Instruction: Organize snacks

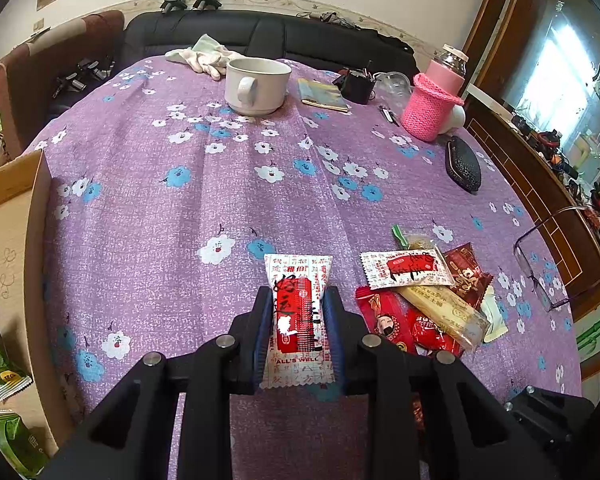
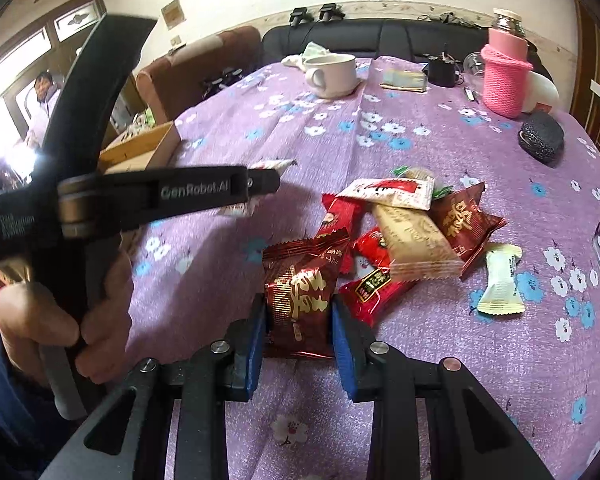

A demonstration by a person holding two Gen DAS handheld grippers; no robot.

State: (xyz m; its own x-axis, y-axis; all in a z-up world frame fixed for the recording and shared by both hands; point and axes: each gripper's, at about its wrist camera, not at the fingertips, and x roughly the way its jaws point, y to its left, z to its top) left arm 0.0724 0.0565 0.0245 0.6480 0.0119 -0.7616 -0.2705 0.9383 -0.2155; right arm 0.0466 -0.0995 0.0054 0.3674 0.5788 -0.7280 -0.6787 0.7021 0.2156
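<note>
From the left wrist camera, the left gripper (image 1: 298, 312) has its two blue-padded jaws drawn in close, pinching a white-and-red snack packet (image 1: 298, 318) by its long sides; the packet stands lengthwise between the pads, its top end reaching out past the fingertips above the purple flowered tablecloth (image 1: 172, 216). To the right of it on the cloth lies a heap of snacks (image 1: 424, 300), among them a second white-and-red packet, red wrappers and a long beige bar. An open cardboard box (image 1: 16, 248) sits at the left edge of the table with green packets (image 1: 0, 352) beside it. Farther back stand a white mug (image 1: 256, 84) and a bottle in a pink knitted sleeve (image 1: 434, 104). From the right wrist camera, the right gripper (image 2: 299, 312) is closed narrowly on a dark red snack packet (image 2: 300, 296), the blue pads pressing its two sides, its lower end resting on or just above the cloth, I cannot tell which. The heap lies just beyond it and to the right, touching it or nearly so. At the left of this view a hand (image 2: 60, 320) grasps the handle of the left gripper, whose tip carries the white-and-red packet, mostly hidden.
</note>
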